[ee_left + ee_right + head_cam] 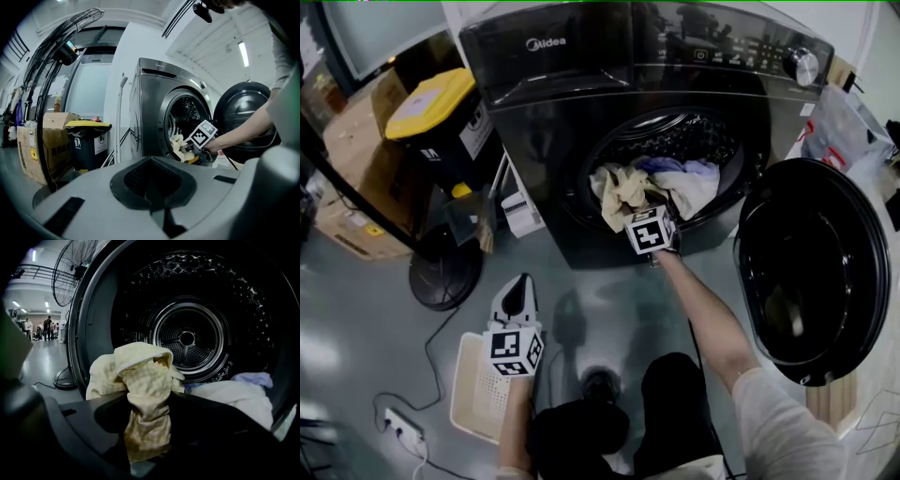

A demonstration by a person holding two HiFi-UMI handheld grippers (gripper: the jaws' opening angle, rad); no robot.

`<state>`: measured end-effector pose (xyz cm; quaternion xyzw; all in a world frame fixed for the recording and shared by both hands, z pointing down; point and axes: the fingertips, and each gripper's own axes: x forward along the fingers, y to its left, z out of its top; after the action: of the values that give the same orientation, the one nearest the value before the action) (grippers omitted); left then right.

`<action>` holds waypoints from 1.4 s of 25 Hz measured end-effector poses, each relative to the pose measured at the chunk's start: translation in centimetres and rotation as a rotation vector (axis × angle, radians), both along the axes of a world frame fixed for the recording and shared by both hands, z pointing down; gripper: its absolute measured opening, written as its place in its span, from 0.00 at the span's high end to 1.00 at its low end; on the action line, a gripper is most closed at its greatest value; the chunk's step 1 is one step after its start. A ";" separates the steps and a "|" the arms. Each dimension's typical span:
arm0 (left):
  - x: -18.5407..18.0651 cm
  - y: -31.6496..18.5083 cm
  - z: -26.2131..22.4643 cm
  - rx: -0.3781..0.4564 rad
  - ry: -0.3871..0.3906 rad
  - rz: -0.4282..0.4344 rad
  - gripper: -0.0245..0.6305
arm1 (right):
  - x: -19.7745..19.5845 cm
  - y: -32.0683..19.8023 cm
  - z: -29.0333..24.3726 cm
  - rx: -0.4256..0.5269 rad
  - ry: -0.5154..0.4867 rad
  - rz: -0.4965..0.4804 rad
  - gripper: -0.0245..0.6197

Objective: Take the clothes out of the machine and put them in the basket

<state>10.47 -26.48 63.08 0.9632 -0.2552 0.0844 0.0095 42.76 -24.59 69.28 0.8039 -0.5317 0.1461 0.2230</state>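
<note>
The black washing machine (pixel 572 112) stands with its round door (pixel 816 272) swung open to the right. Clothes fill the drum mouth: a pale yellow cloth (pixel 623 187) (pixel 145 380), a white one (pixel 689 192) (pixel 234 397) and a lavender one (pixel 675 166). My right gripper (pixel 645 211) (pixel 145 427) is at the drum's lower rim, shut on a hanging fold of the yellow cloth, which bunches between the jaws. My left gripper (pixel 514 295) (pixel 154 197) hovers low at the left over the cream basket (pixel 473 389) on the floor, its jaws together and holding nothing.
A yellow-lidded bin (pixel 441 112) and cardboard boxes (pixel 352 178) stand left of the machine. A fan's round base (pixel 445 272) sits on the floor nearby. A power strip (pixel 403 427) and cable lie beside the basket. The person's knees (pixel 675 412) are just below the machine.
</note>
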 end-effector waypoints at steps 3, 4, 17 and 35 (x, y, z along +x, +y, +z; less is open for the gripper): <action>-0.2 0.0 0.0 -0.002 0.004 0.000 0.93 | -0.5 0.2 -0.8 0.001 0.049 -0.016 0.70; -0.3 0.1 -0.1 -0.002 0.006 0.000 0.93 | -0.7 0.3 -1.2 0.009 0.060 -0.018 0.72; -0.6 0.7 -3.8 0.043 0.025 -0.001 0.93 | -3.4 3.9 -10.5 0.201 0.111 -0.064 0.75; 0.1 1.3 -8.5 0.079 0.073 -0.017 0.93 | -7.3 12.1 -25.4 0.419 0.244 -0.148 0.75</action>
<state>10.61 -25.15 54.62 0.9630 -0.2659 0.0392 -0.0188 35.48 -12.53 43.84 0.8032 -0.5768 -0.0822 0.1242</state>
